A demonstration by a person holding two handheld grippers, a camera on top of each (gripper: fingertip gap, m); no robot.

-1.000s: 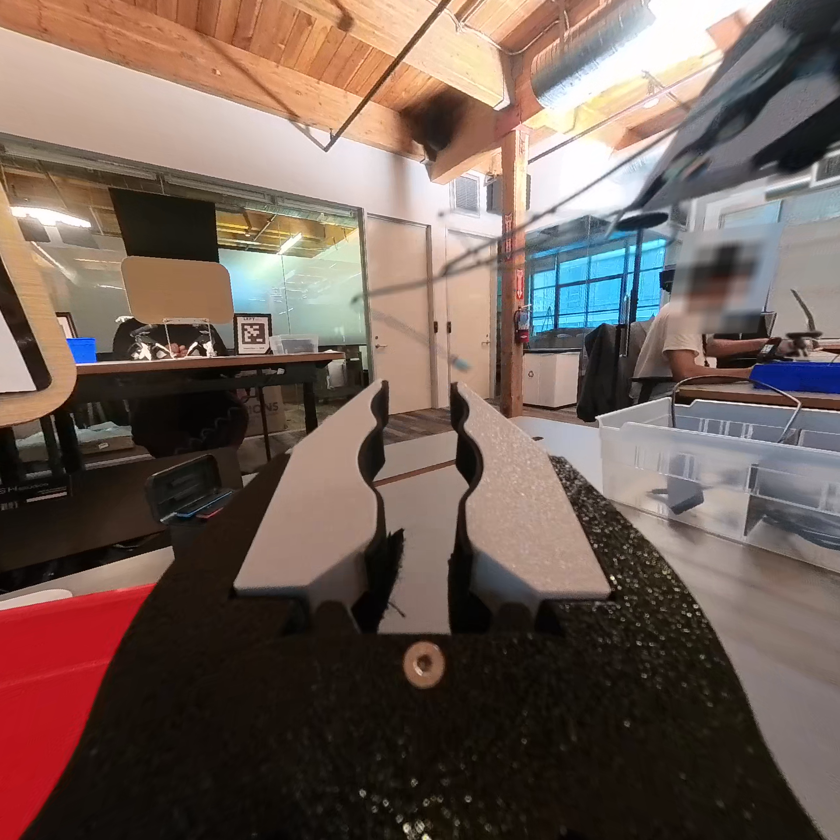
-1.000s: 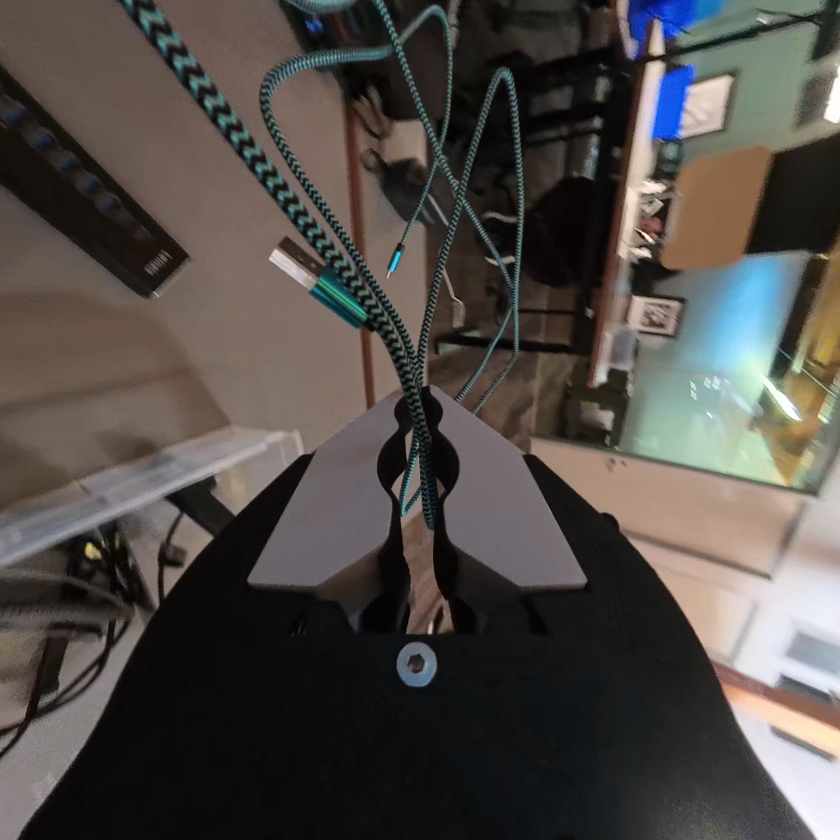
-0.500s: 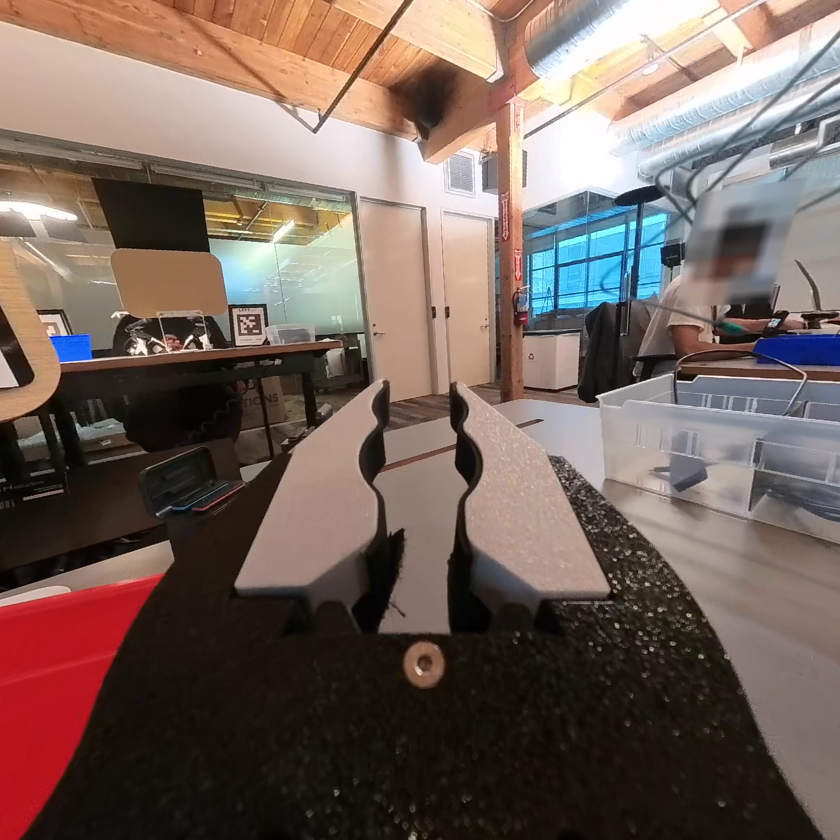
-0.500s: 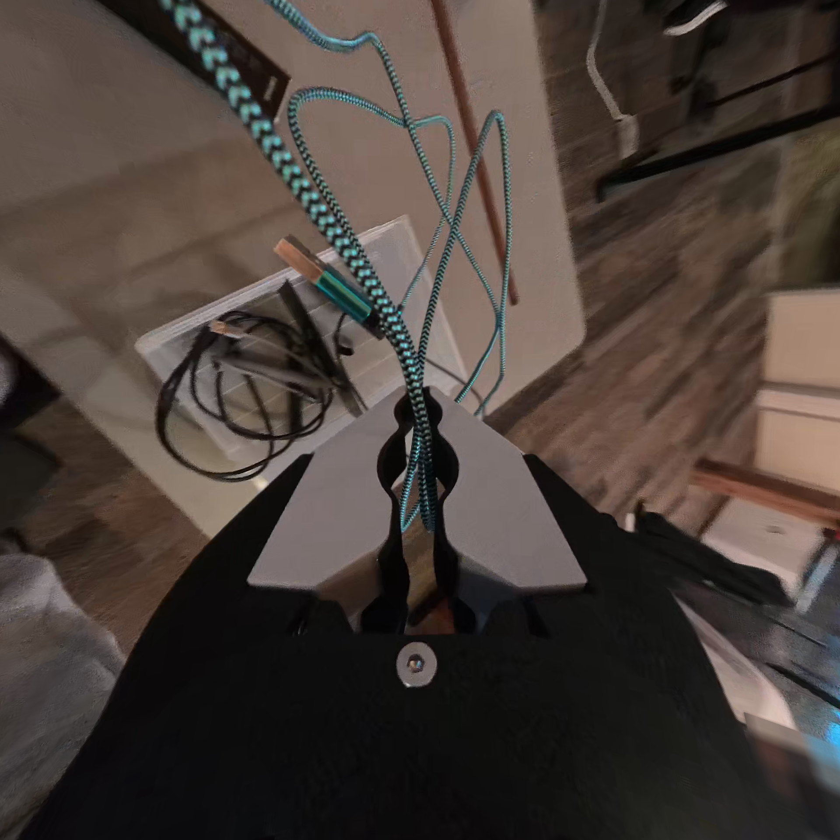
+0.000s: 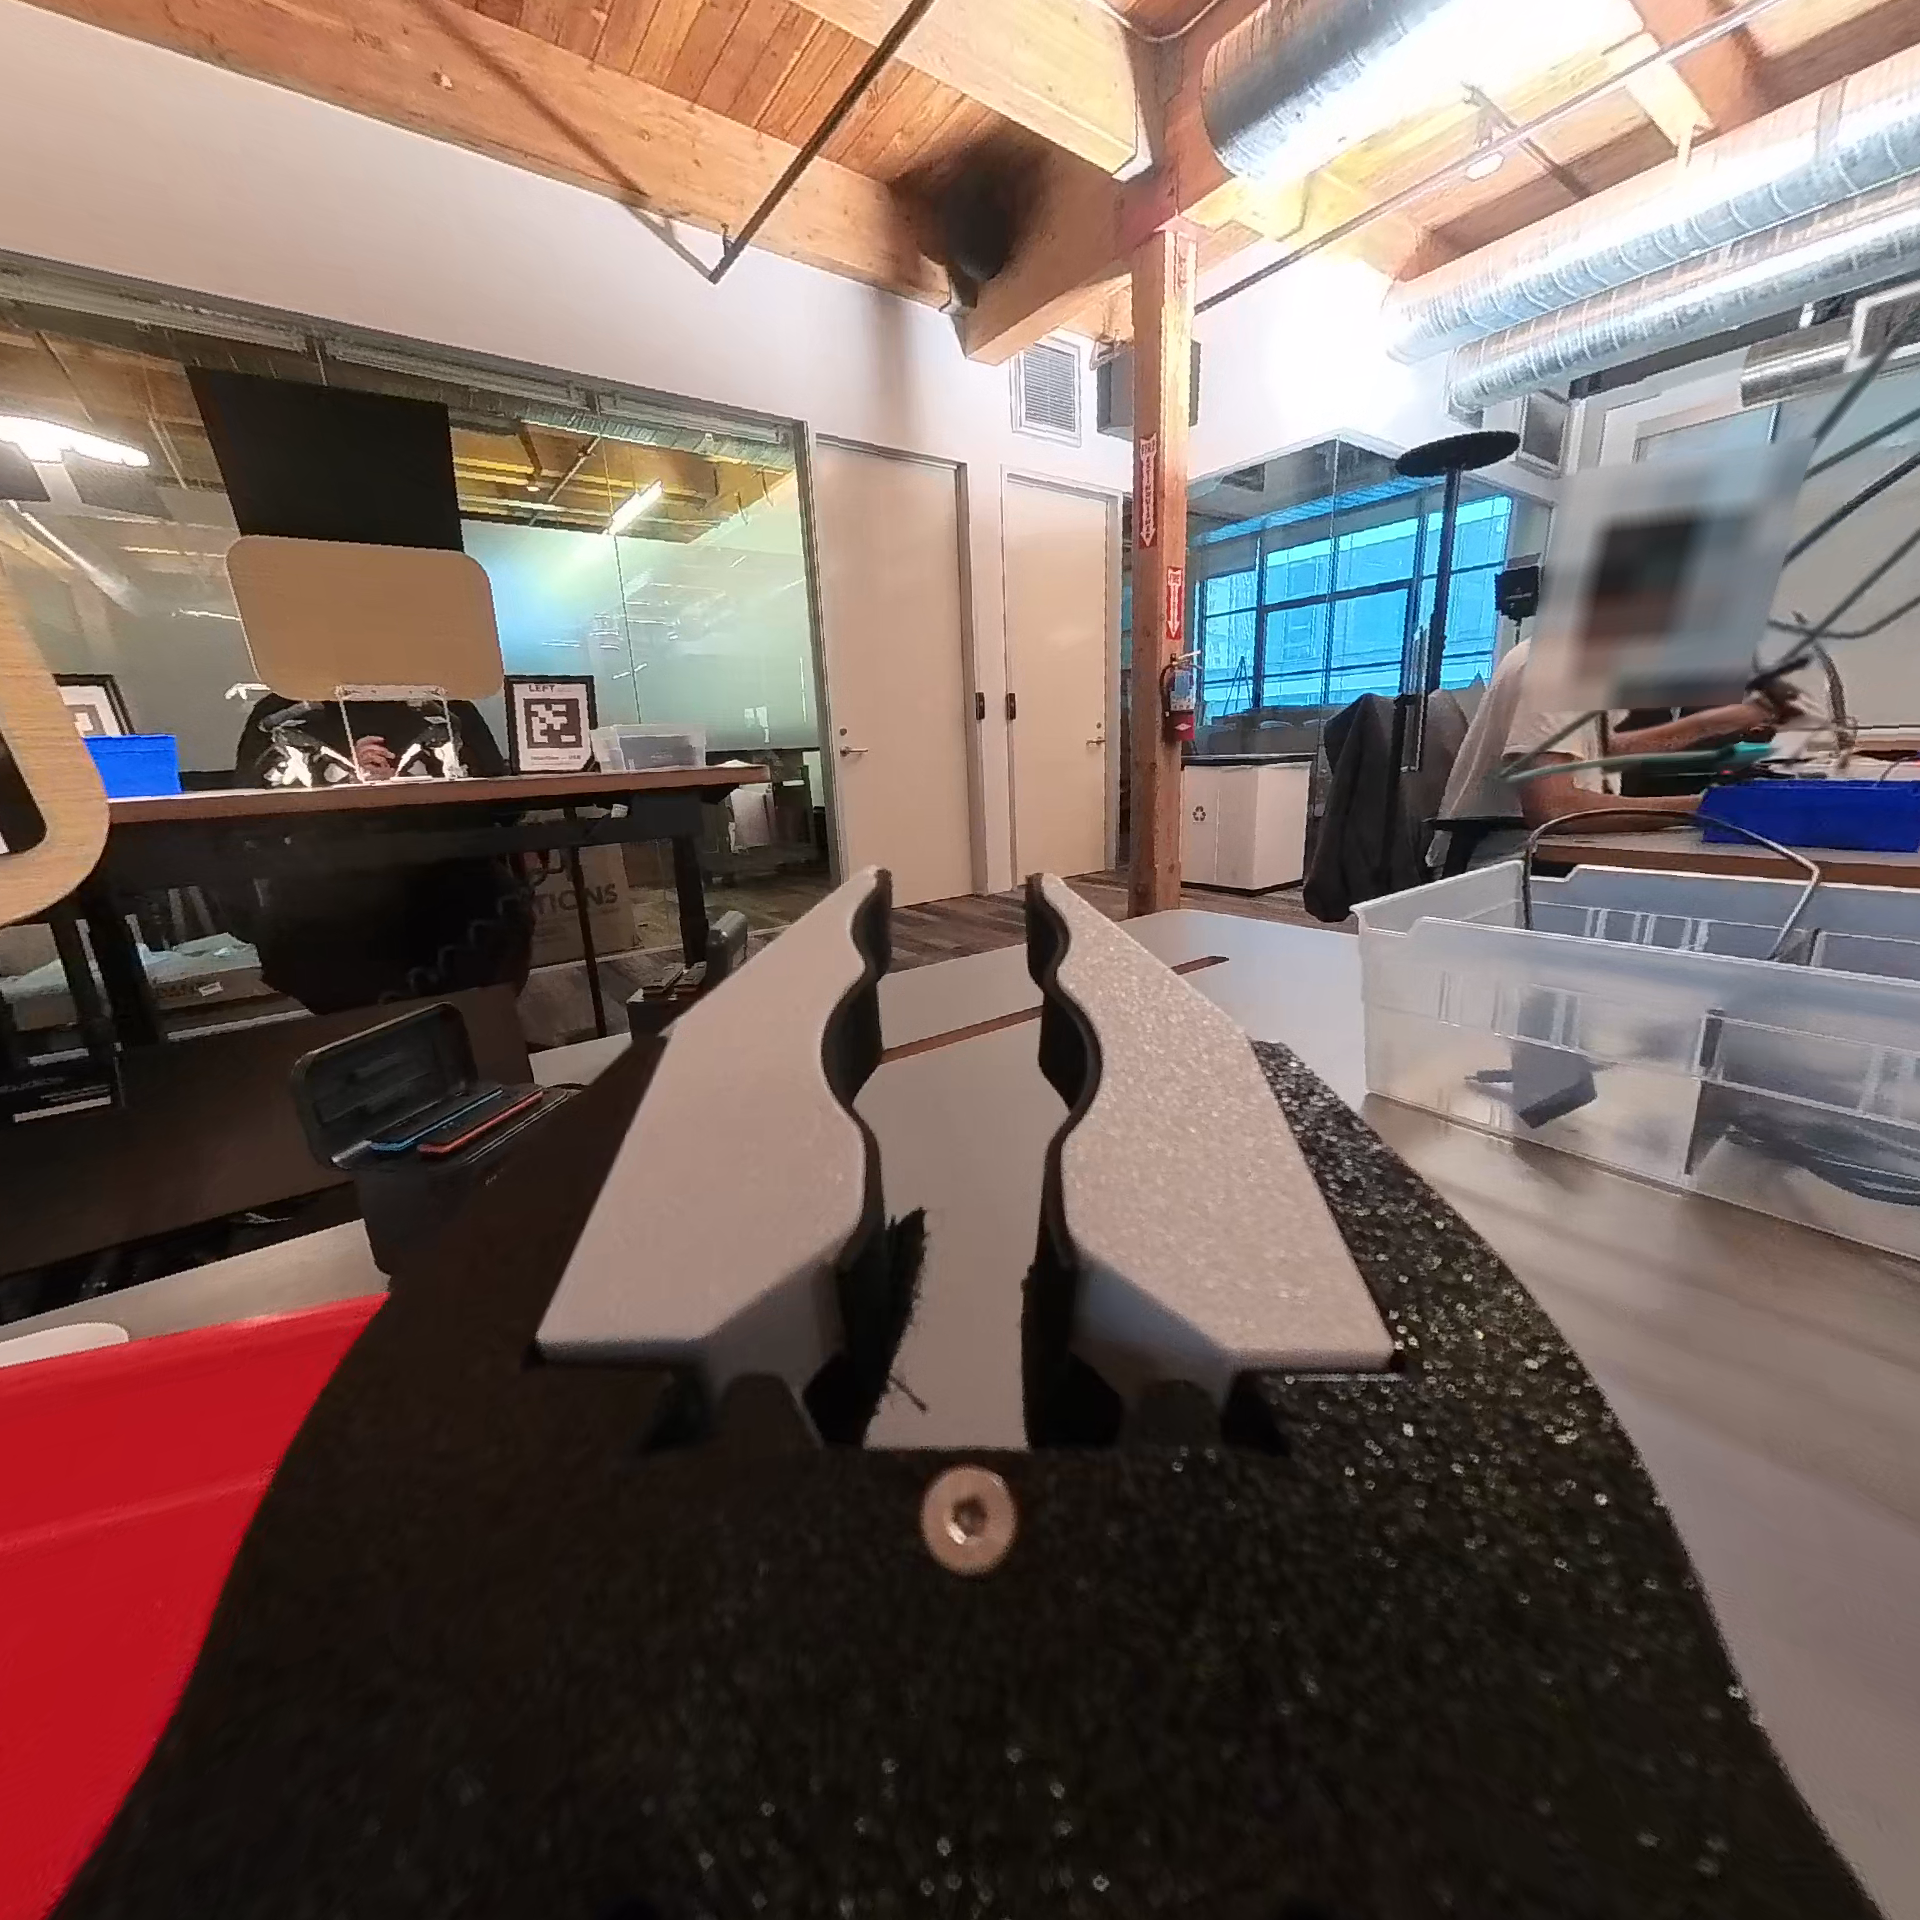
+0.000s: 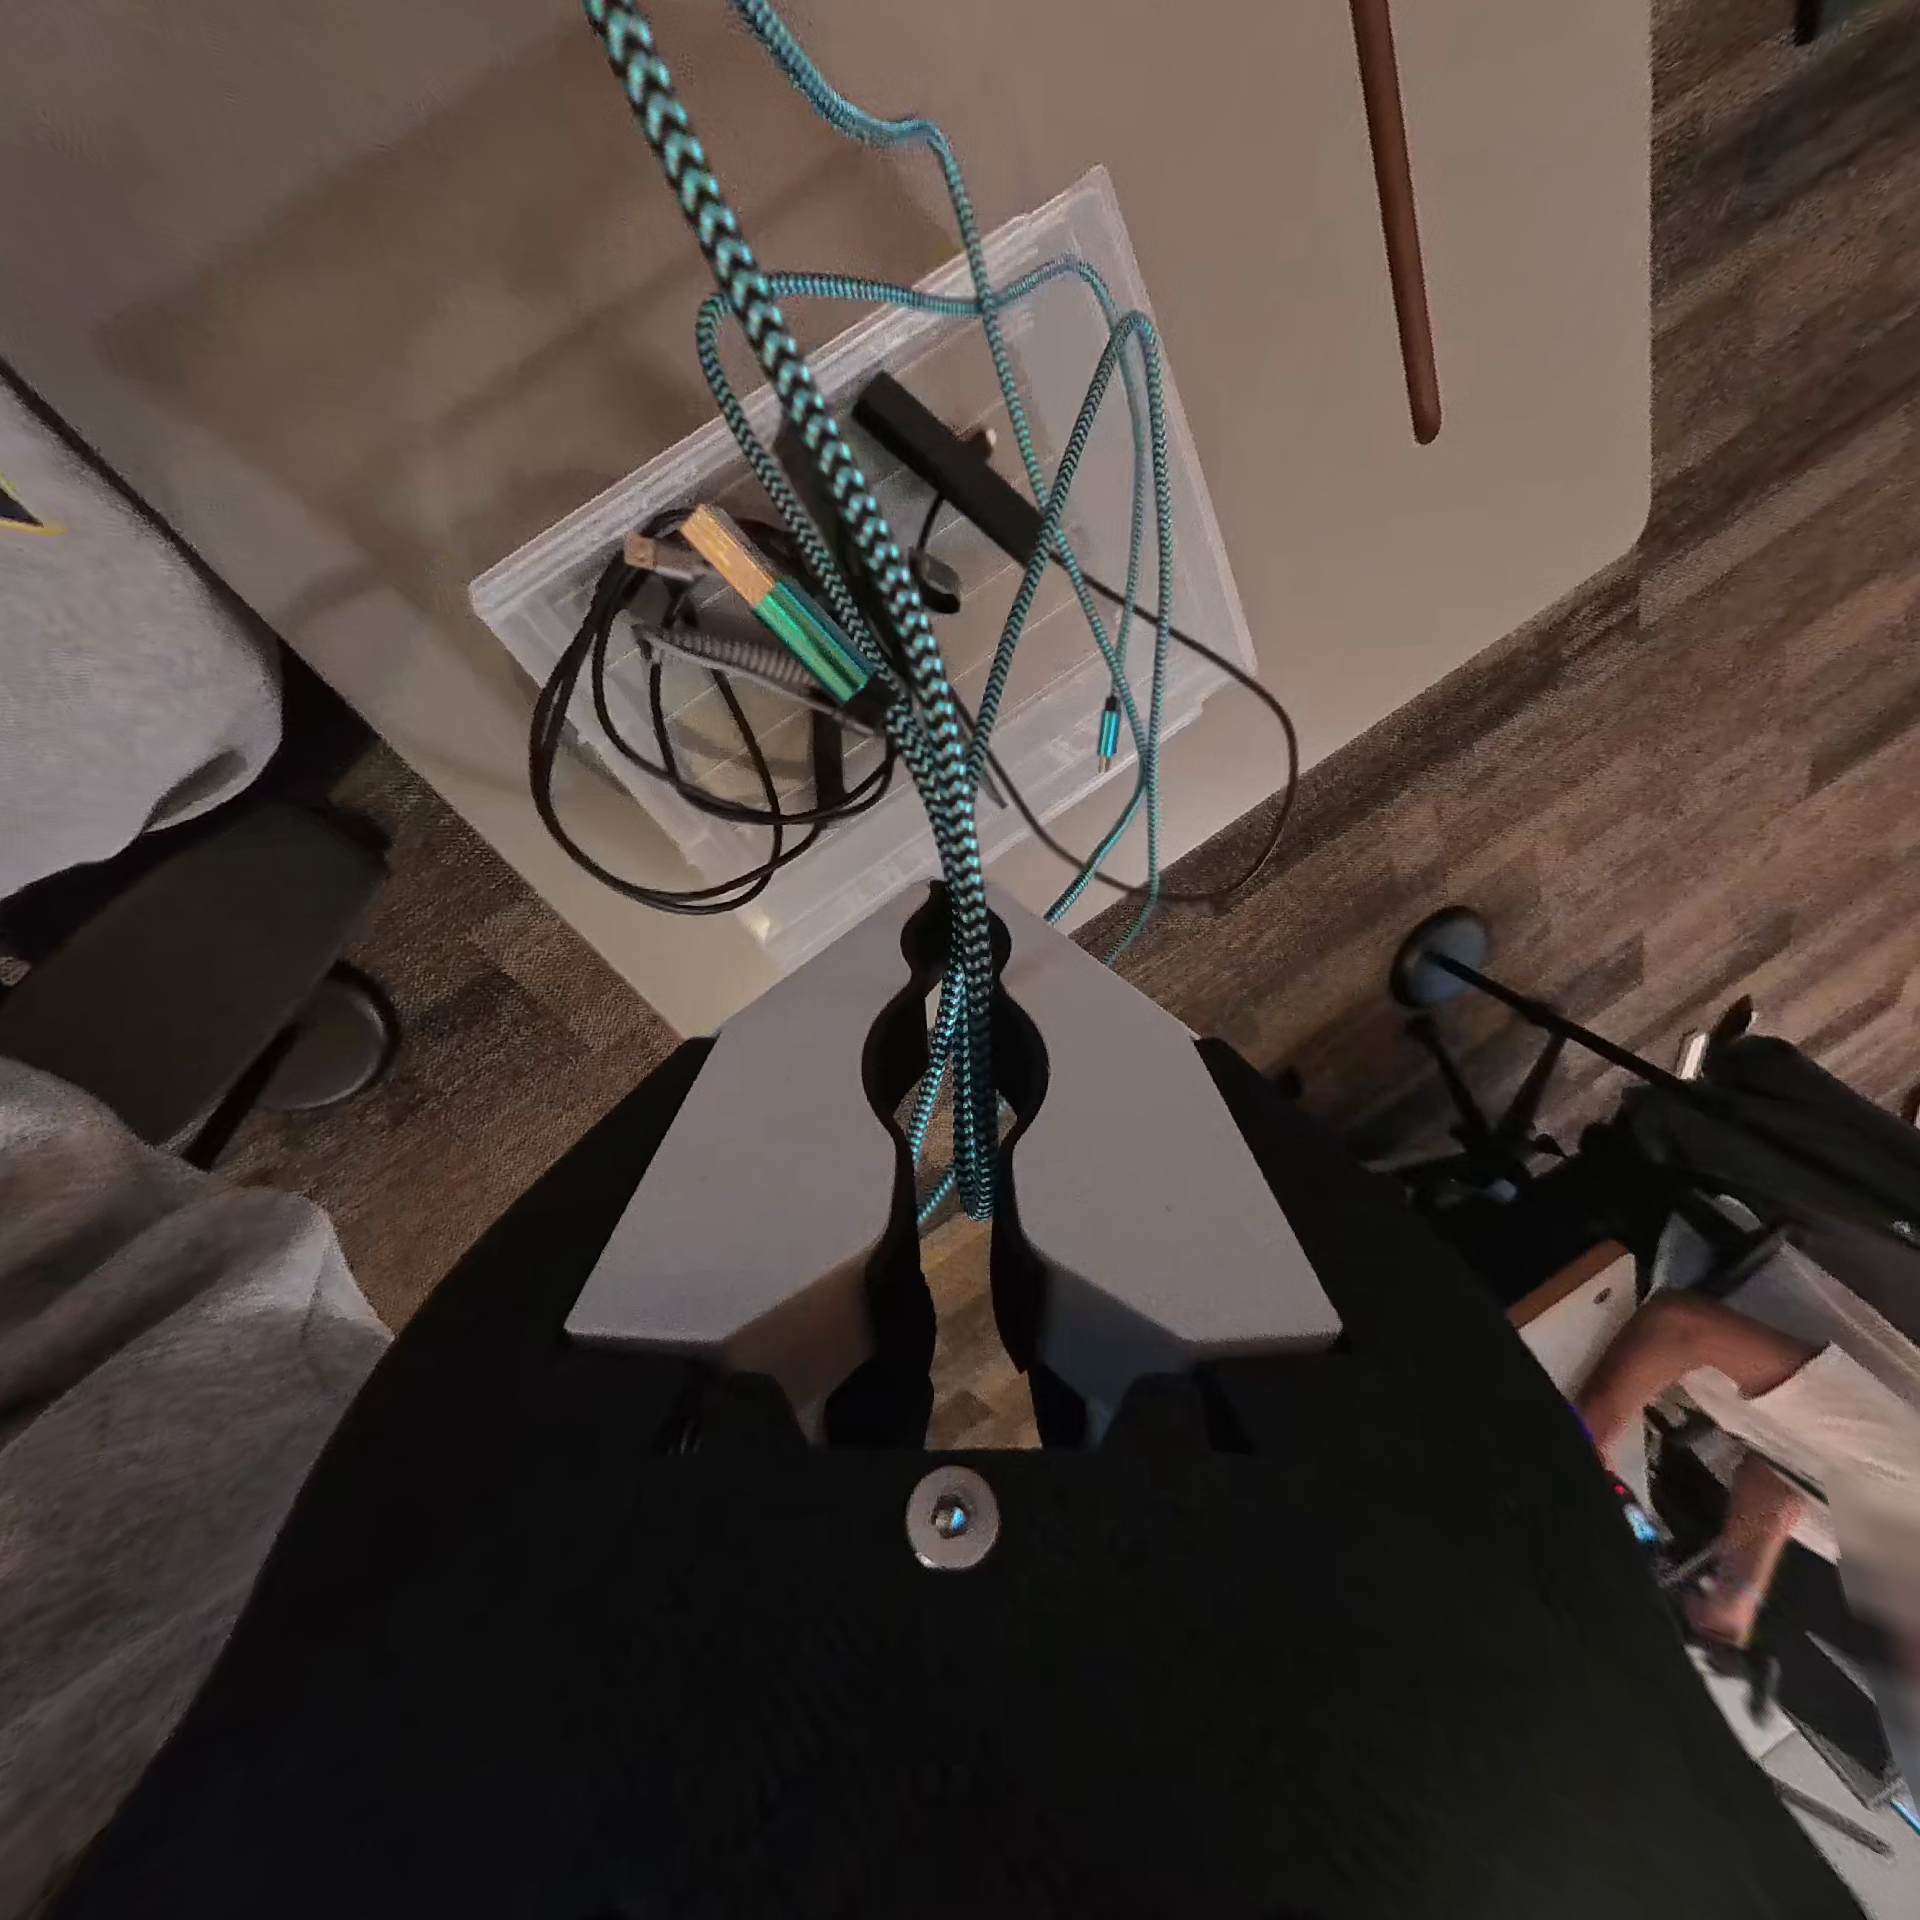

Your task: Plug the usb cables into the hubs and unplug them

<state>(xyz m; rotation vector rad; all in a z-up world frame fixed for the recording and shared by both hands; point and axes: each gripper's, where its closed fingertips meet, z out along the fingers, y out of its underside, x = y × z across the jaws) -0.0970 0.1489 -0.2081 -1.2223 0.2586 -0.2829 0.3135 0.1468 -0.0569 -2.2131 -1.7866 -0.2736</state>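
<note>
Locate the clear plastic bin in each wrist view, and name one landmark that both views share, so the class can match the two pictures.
Left wrist view: the clear plastic bin sits at the right edge, on the pale table, right of the open left gripper.
Right wrist view: the bin lies at upper centre, seen from above, behind the teal braided cable pinched in the right gripper.
Shared landmark: the table's dark brown strip.

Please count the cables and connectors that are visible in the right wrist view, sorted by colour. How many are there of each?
Teal braided cable, pinched between the right gripper's jaws: 1
Teal USB plugs: 2, the smaller one hanging free
Black cables at the clear bin: count unclear, they are tangled
Total certain: 3
</note>
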